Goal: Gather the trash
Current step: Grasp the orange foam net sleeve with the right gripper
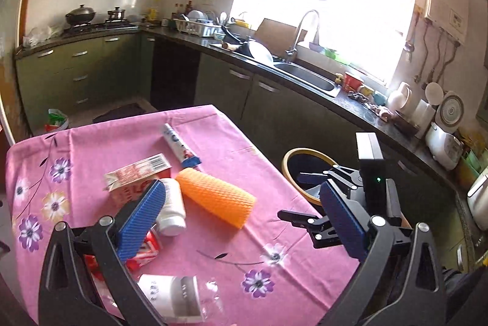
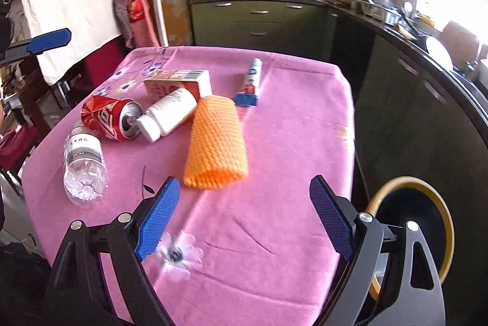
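The orange foam sleeve (image 2: 216,143) lies on its side mid-tabletop (image 2: 289,127), nearest the right hand-held gripper (image 2: 241,216), which hangs wide and empty just short of it. Close across its narrow width, gently, since foam likely squashes. Beyond lie a white bottle (image 2: 169,114), red can (image 2: 109,118), carton (image 2: 180,82), tube (image 2: 251,82) and clear bottle (image 2: 84,164). The left hand-held gripper (image 1: 244,219) is wide too. The bin (image 2: 411,222) stands beside the tabletop.

A matt pink cloth with printed flowers (image 2: 274,127) covers the table. On it lie an orange foam net sleeve (image 2: 216,149), rough and ribbed, a glossy dented metal can (image 2: 106,117), a clear crinkled plastic bottle (image 2: 84,164) and a smooth white plastic bottle (image 2: 169,114). A printed paper carton (image 2: 180,82) lies beyond them.
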`<state>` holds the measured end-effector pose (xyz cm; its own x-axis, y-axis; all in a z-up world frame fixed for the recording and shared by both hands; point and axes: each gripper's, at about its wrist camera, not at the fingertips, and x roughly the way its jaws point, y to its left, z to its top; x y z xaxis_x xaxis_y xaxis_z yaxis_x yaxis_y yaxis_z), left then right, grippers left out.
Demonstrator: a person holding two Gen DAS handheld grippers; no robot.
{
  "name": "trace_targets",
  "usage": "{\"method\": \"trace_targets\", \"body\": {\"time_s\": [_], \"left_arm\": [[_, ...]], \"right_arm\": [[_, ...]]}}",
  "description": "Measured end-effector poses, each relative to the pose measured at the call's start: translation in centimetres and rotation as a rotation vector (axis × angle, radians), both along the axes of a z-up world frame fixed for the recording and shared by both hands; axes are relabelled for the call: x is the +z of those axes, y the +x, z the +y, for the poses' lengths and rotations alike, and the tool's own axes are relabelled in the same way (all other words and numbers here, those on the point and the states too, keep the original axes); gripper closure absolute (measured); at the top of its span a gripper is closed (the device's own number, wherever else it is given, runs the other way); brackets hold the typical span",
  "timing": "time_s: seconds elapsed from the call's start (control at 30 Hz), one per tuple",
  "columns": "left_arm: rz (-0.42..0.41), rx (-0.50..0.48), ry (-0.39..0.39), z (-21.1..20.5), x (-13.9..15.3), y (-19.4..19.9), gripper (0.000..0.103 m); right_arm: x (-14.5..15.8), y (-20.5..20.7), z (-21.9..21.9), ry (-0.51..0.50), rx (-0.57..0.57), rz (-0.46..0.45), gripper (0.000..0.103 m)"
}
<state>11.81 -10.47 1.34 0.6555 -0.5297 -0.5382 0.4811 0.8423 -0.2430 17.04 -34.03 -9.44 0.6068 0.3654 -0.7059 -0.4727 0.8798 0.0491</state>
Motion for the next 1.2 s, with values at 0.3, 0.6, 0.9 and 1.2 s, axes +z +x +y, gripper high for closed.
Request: {"method": "trace_targets", "body": {"time_s": [0.3,0.6,0.9,1.2], "left_arm": [[-0.011,0.119,-0.029,5.9,-0.8,-2.1,0.006],[0.007,0.108,-0.052,6.1,-1.5,-2.3,0.006],[0.018,0.107,-0.047,5.9,-1.8,-2.1,0.006],[0.021,0.106,-0.035,5.9,-2.0,-2.4,0.006]], "right_arm": [[-3.2,5.5,6.4,-0.1,0.065,0.098,0.017],[-5.0,6.8,7.4,-0.125,0.066,0.136,0.035],[-4.6,6.4,7.0,-0.091,0.054,0.133,0.059],[-3.1,5.3,6.1,-0.036,0.035,0.105,0.089]]}}
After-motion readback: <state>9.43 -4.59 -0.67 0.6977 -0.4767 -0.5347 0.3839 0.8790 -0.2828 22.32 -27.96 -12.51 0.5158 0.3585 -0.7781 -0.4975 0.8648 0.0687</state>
